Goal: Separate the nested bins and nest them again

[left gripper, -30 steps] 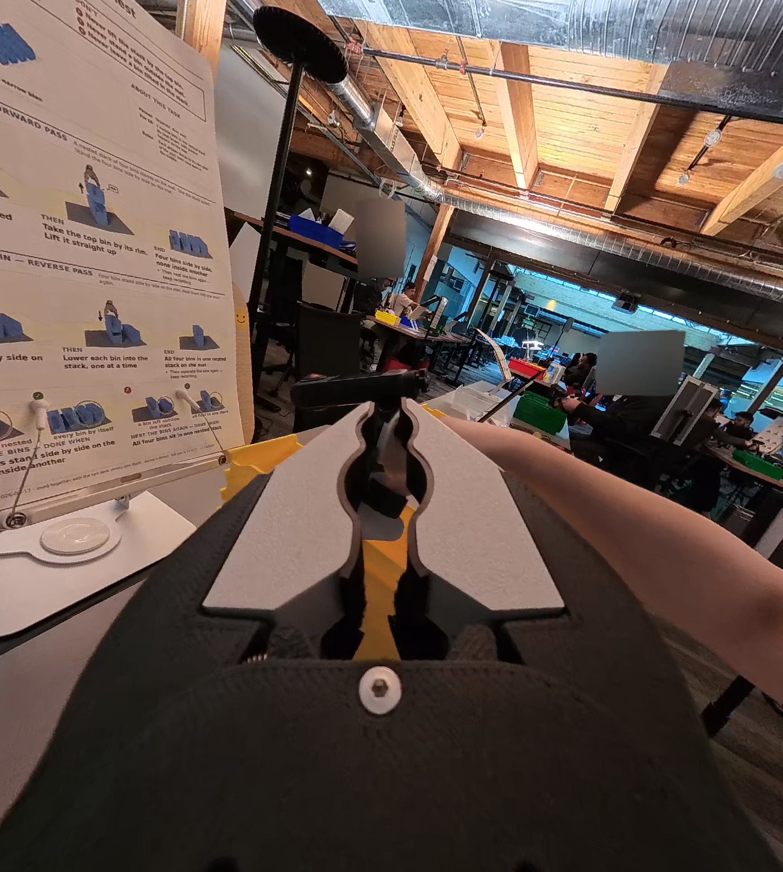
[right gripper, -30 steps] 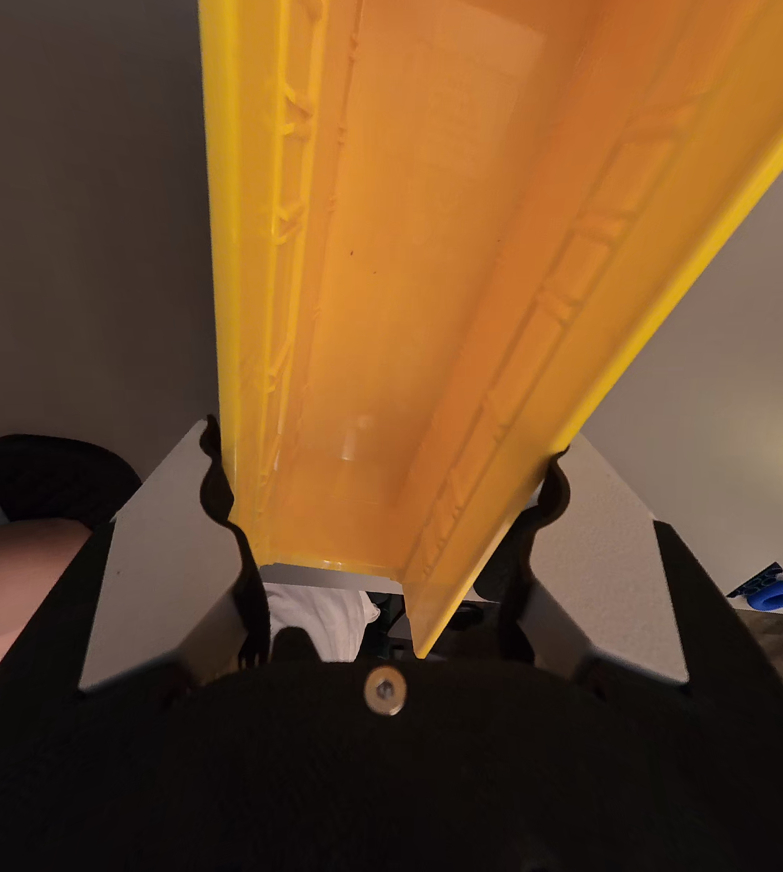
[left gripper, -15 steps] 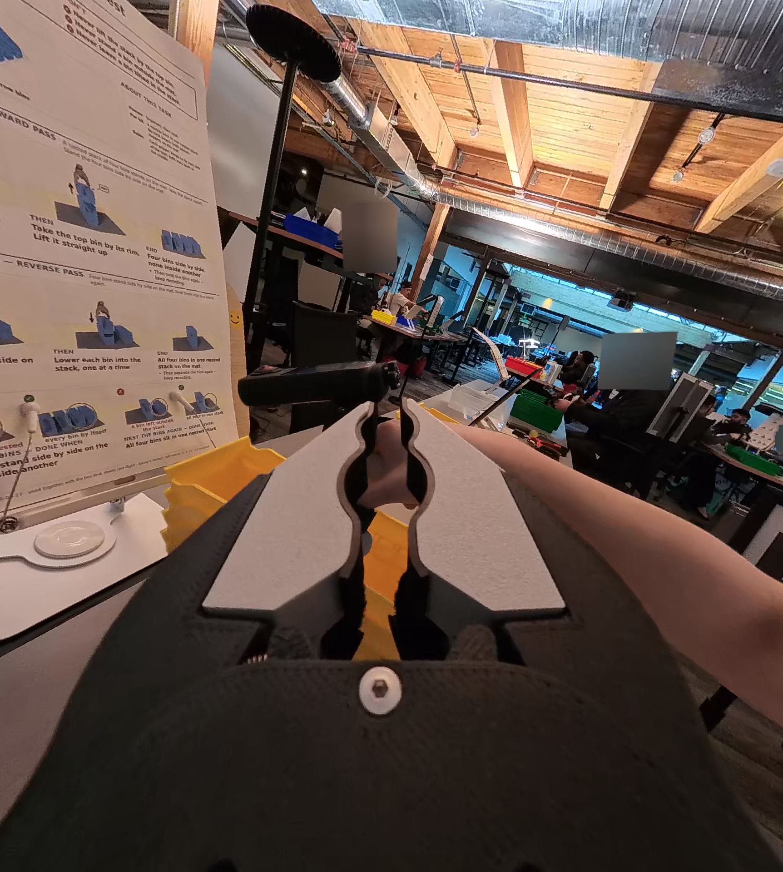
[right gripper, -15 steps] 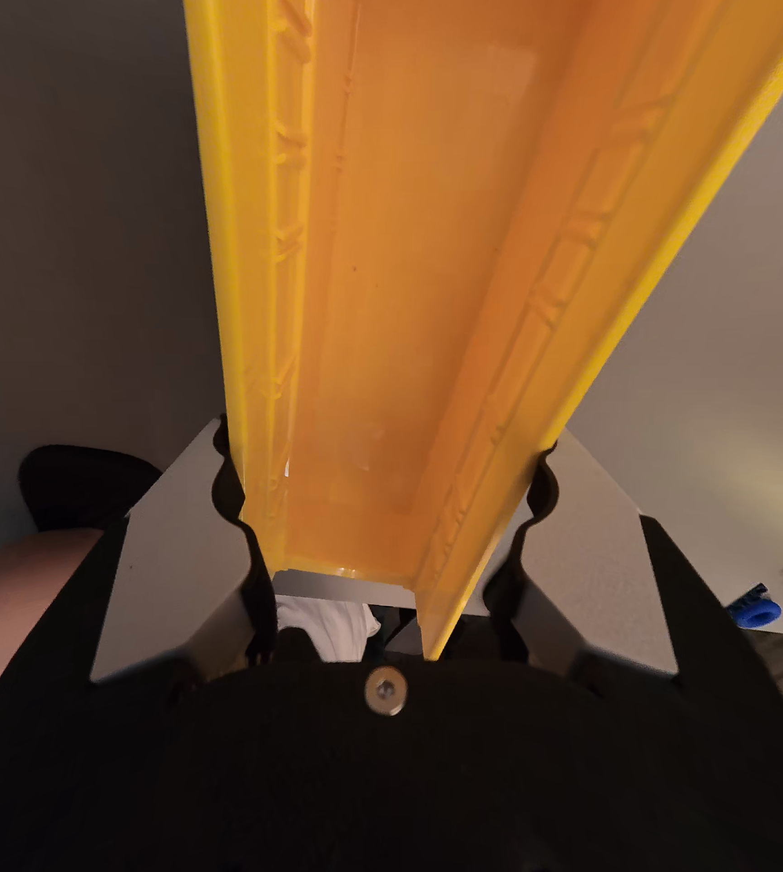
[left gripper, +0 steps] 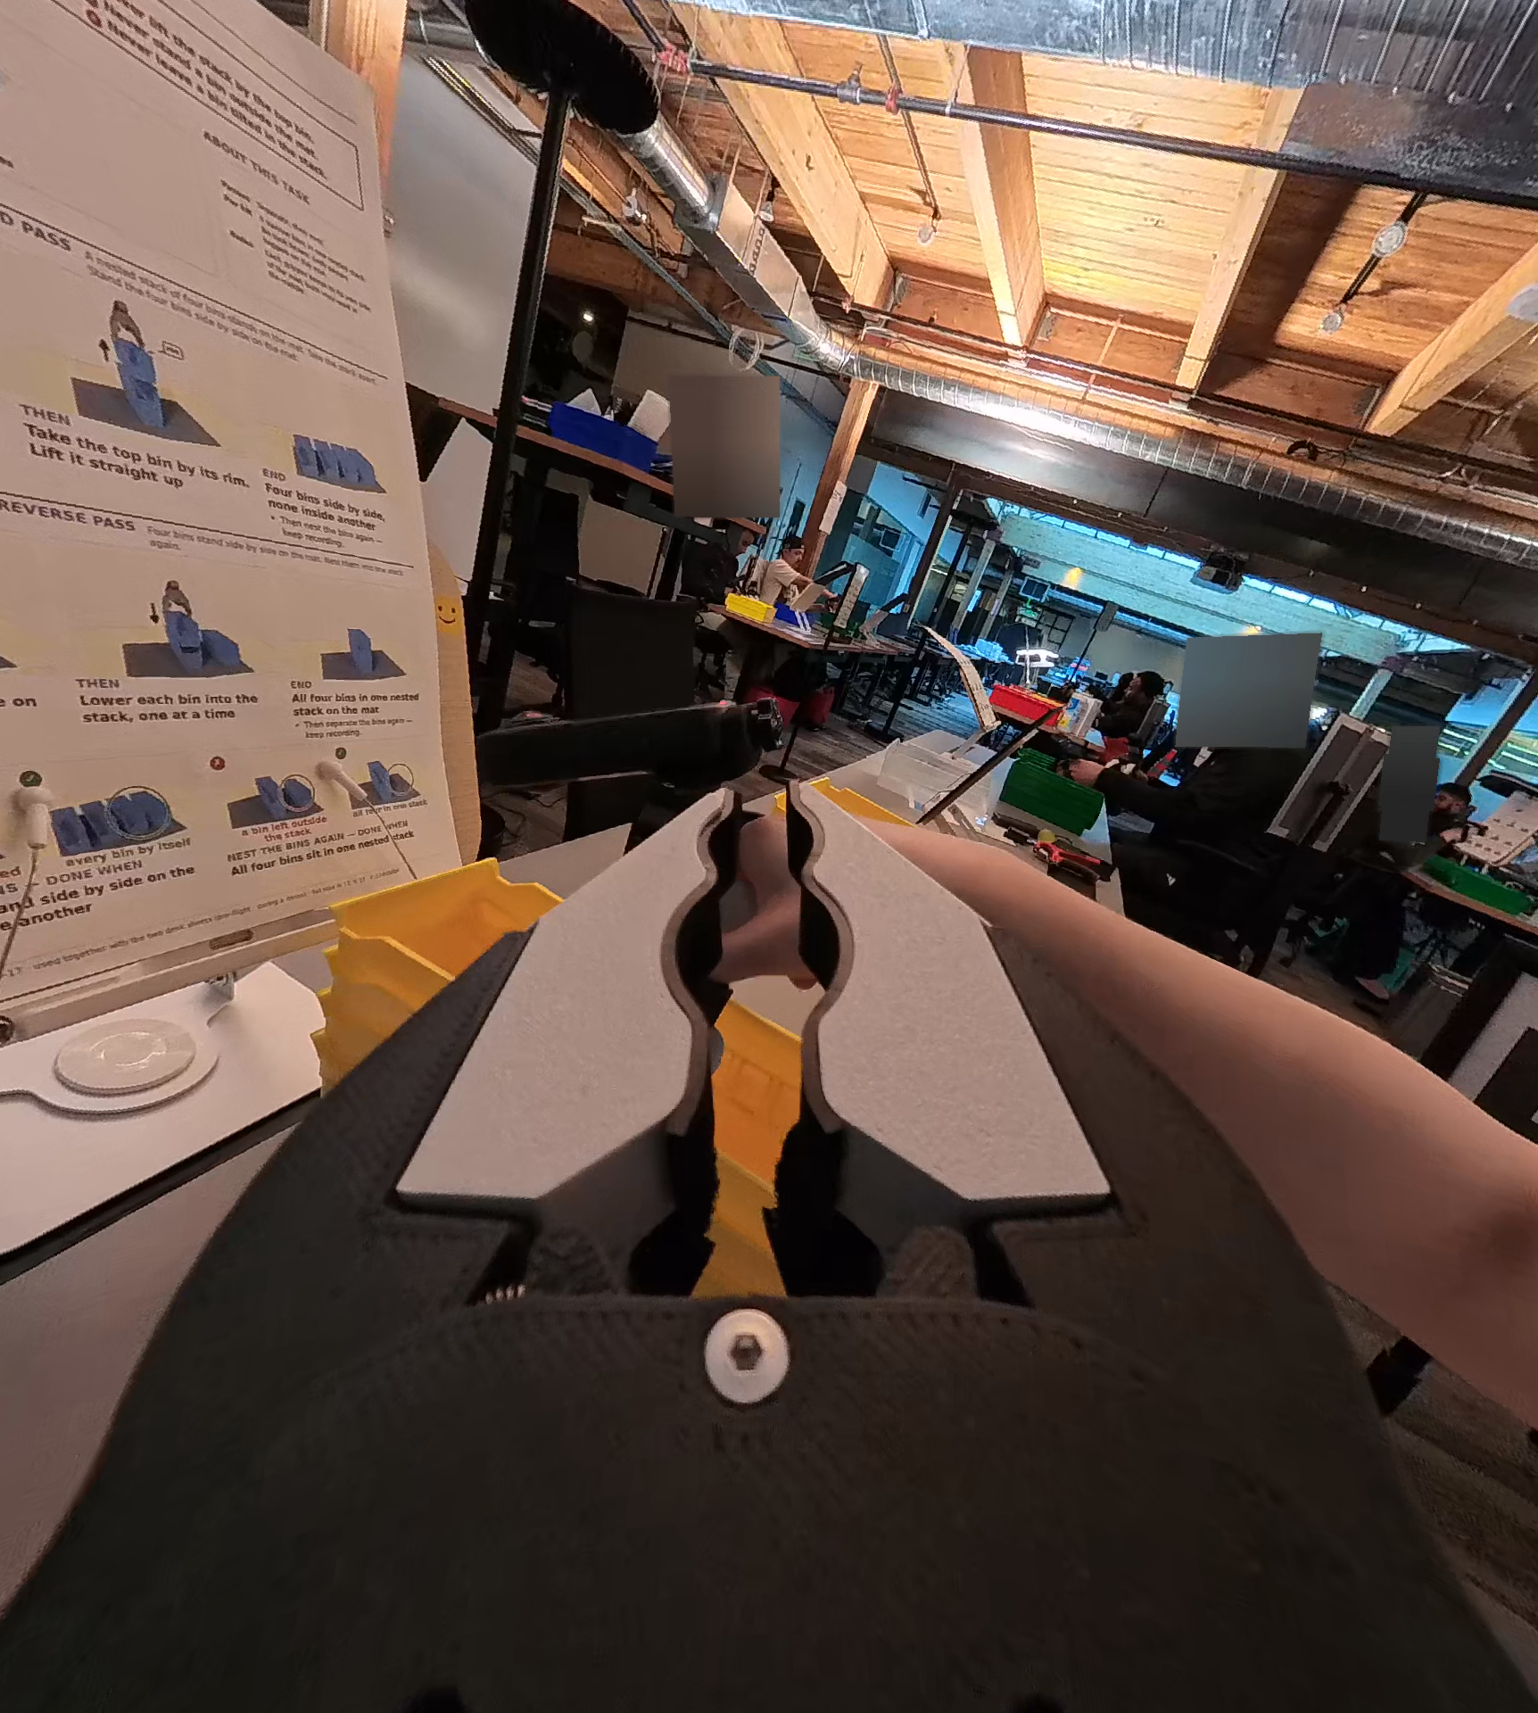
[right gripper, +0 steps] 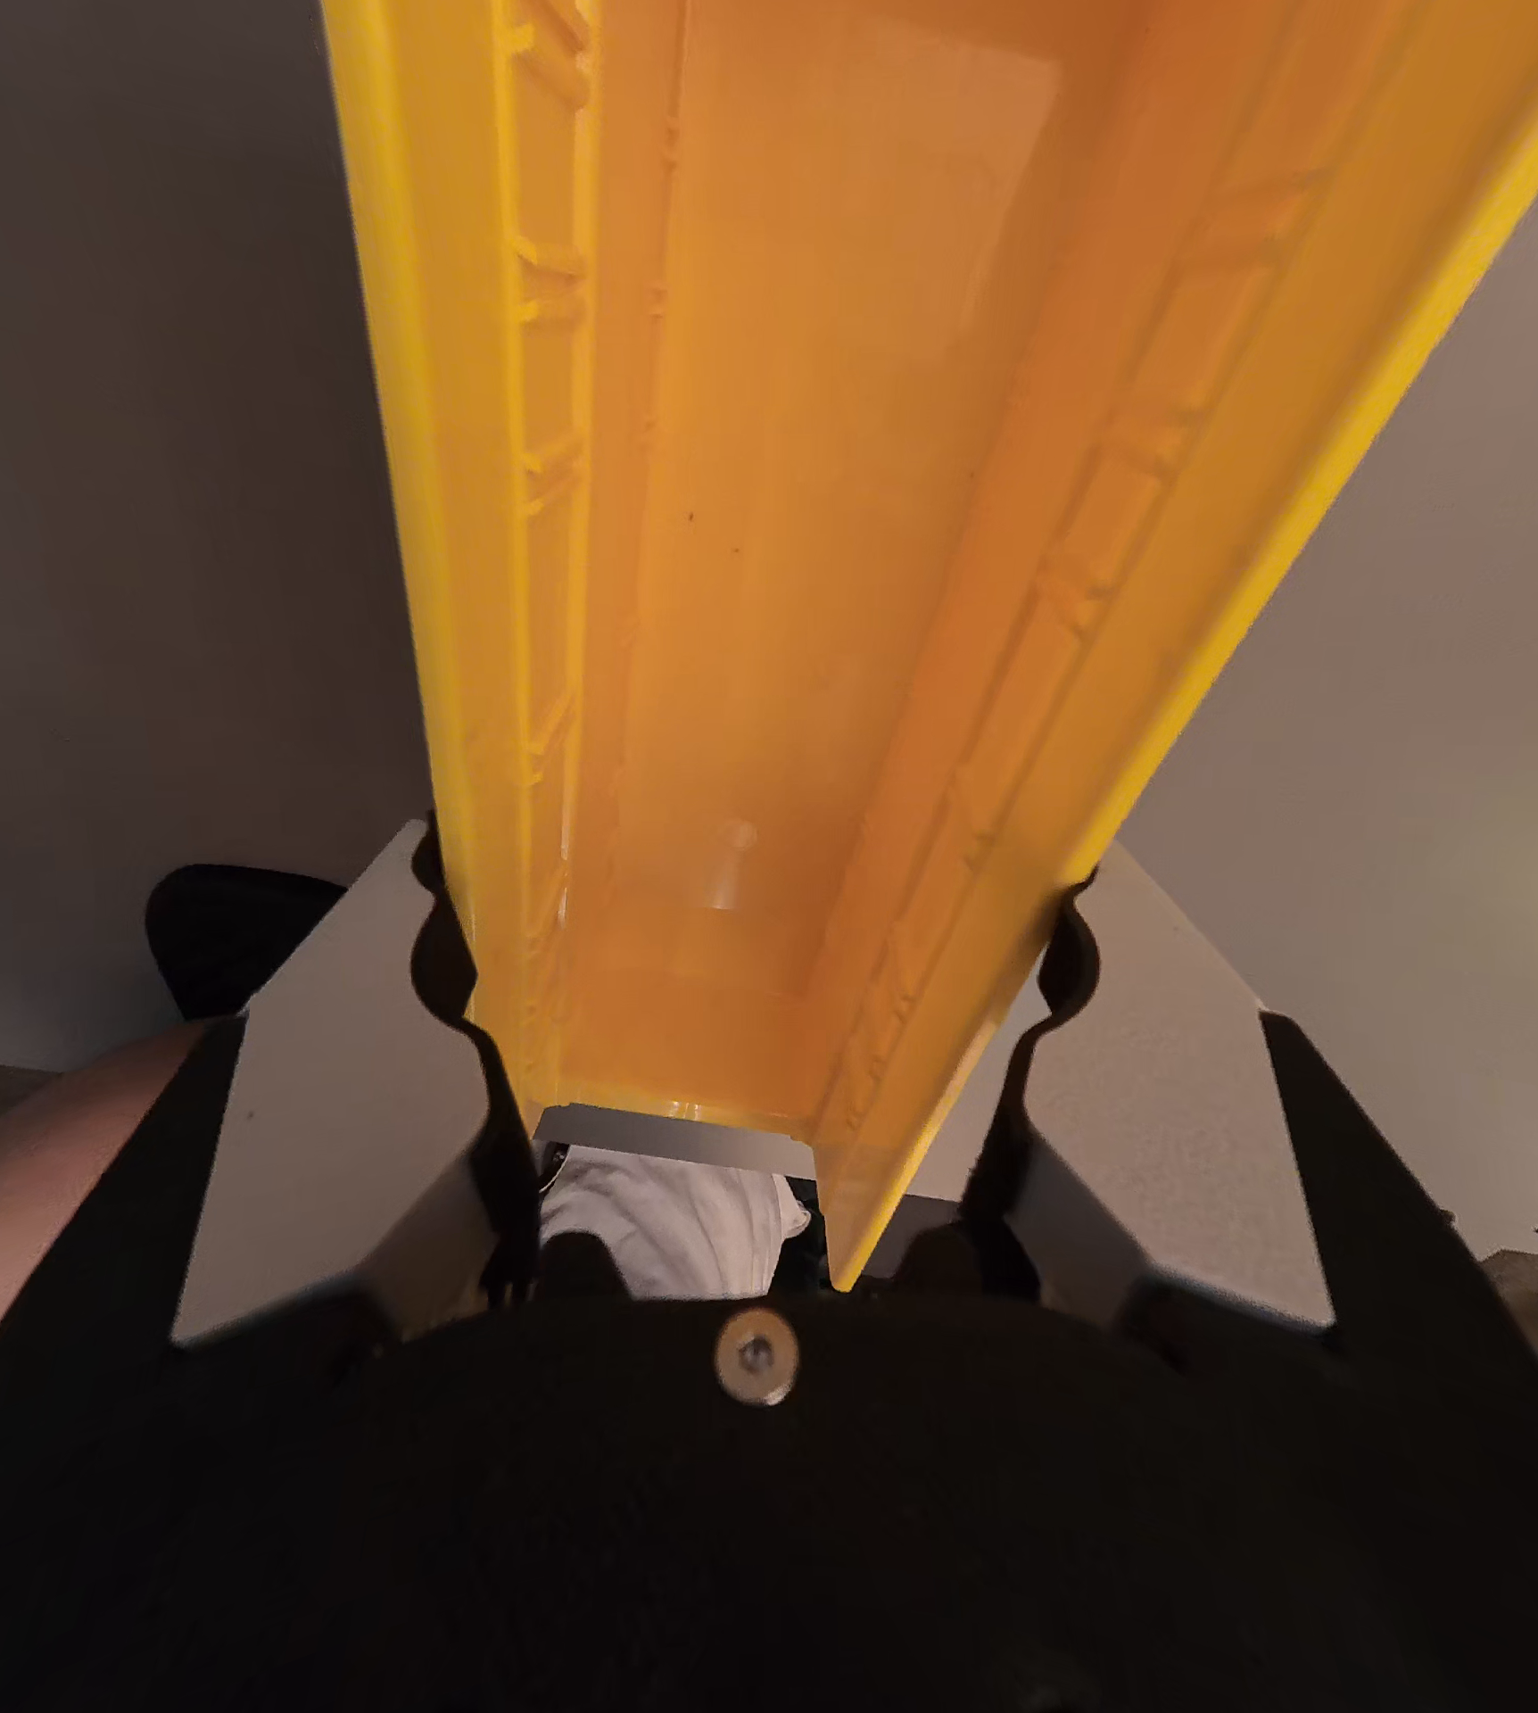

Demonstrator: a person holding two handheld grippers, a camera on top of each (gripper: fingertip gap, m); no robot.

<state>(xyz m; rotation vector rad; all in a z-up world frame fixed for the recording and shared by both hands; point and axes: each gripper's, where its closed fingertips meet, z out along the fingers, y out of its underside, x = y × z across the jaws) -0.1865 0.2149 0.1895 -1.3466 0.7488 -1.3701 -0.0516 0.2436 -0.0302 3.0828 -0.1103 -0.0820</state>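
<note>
mid-pass: one bin in the tongs, others nested

left view: several yellow rims nested in the stack (left gripper: pixel 413 936) on the table, beside a sheet stand (left gripper: pixel 116 1066); either separating barely begun or re-nesting nearly over, cannot tell which. left tongs (left gripper: pixel 761 834) narrow, yellow plastic between the pads low down, likely pinching the stack's end wall. right view: right tongs (right gripper: pixel 751 881) wide, pads pressed on both long rims of a yellow bin (right gripper: pixel 839 463) over the grey table (right gripper: pixel 98 463); long, narrow, ribbed under the rims, empty, glossy inside.
</note>
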